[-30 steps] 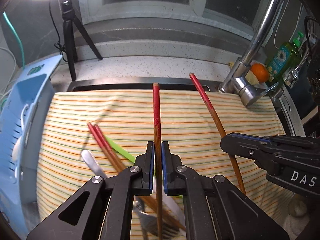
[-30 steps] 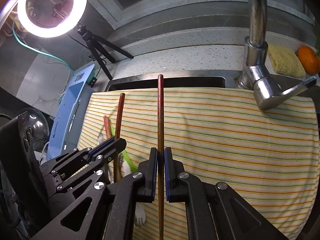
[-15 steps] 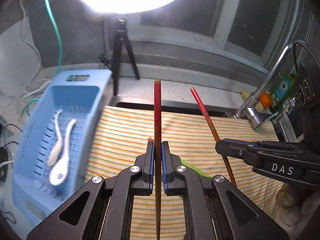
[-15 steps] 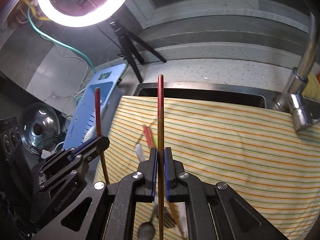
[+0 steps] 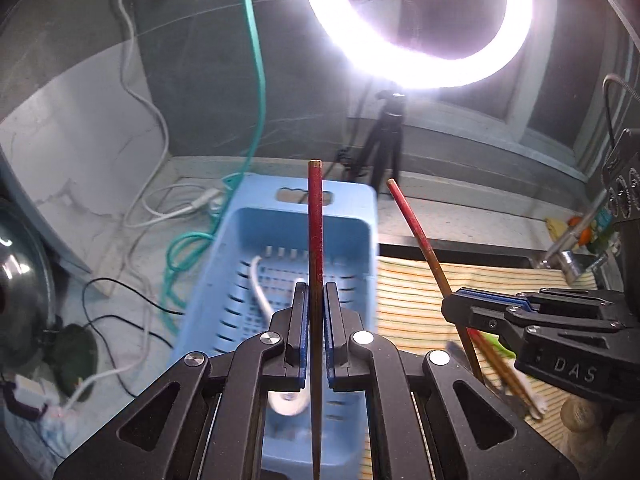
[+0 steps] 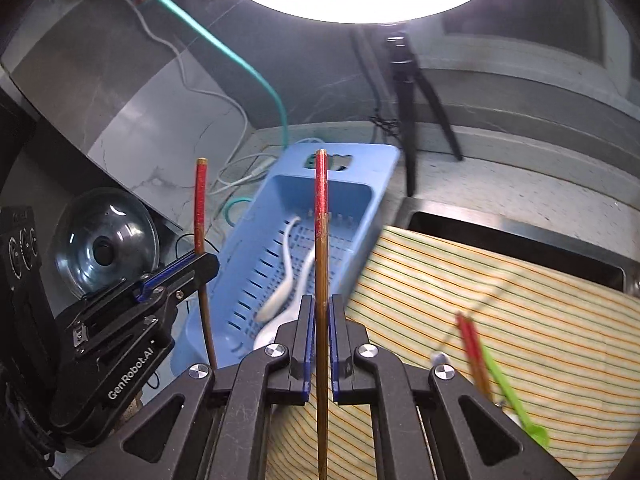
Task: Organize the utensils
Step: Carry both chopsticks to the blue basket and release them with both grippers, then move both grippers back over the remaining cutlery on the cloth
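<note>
Transfer step. The left gripper (image 5: 316, 336) and the right gripper (image 6: 319, 344) each carry one red-tipped chopstick (image 5: 315, 240) (image 6: 321, 248), jaws clamped narrow on the shaft, above the blue basket (image 5: 362, 216) beside the striped cloth (image 6: 520, 292). Next, judged: lower both over the basket holding white spoons (image 6: 280, 292), then release.

A glaring ring light (image 5: 418, 24) on a black tripod (image 5: 386, 140) stands on the speckled counter (image 6: 520, 196) below a window (image 5: 560, 92).
</note>
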`<state>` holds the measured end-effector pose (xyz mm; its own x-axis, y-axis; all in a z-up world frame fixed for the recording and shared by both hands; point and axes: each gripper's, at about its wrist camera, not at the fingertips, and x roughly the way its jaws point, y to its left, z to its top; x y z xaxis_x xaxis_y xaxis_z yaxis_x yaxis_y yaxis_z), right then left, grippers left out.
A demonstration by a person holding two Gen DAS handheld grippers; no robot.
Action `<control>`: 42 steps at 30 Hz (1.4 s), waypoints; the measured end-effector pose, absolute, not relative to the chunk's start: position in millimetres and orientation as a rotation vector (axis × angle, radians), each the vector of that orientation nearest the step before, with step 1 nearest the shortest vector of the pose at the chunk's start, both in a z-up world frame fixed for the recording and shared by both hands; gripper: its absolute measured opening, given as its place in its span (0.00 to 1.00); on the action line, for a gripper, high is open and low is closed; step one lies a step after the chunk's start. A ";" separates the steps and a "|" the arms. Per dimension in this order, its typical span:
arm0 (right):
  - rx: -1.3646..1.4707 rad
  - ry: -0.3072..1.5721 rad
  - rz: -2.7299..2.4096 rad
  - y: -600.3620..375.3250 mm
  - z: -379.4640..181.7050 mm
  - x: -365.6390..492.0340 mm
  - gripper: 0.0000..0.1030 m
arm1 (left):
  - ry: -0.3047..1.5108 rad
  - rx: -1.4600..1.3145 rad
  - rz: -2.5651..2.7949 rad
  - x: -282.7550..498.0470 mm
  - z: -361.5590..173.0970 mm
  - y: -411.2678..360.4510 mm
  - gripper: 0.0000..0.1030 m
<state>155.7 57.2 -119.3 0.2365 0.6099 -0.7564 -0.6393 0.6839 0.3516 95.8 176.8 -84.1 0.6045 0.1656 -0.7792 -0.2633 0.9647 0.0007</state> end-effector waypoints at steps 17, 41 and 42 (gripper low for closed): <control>-0.099 1.037 0.807 140.4 -152.3 166.7 0.07 | 1.009 -0.151 0.246 123.1 -129.9 235.0 0.07; 0.010 0.963 0.806 -1.8 -118.1 176.8 0.37 | 0.946 -0.153 0.085 74.1 -97.3 171.7 0.51; 0.024 0.957 0.803 -12.1 -116.6 177.1 0.37 | 0.947 -0.148 0.074 70.6 -96.9 165.9 0.52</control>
<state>177.1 -12.1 -116.6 0.3160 0.6203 -0.7179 -0.5999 0.7168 0.3553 70.6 165.9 -96.9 0.5824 -0.0015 -0.8129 -0.1281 0.9873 -0.0936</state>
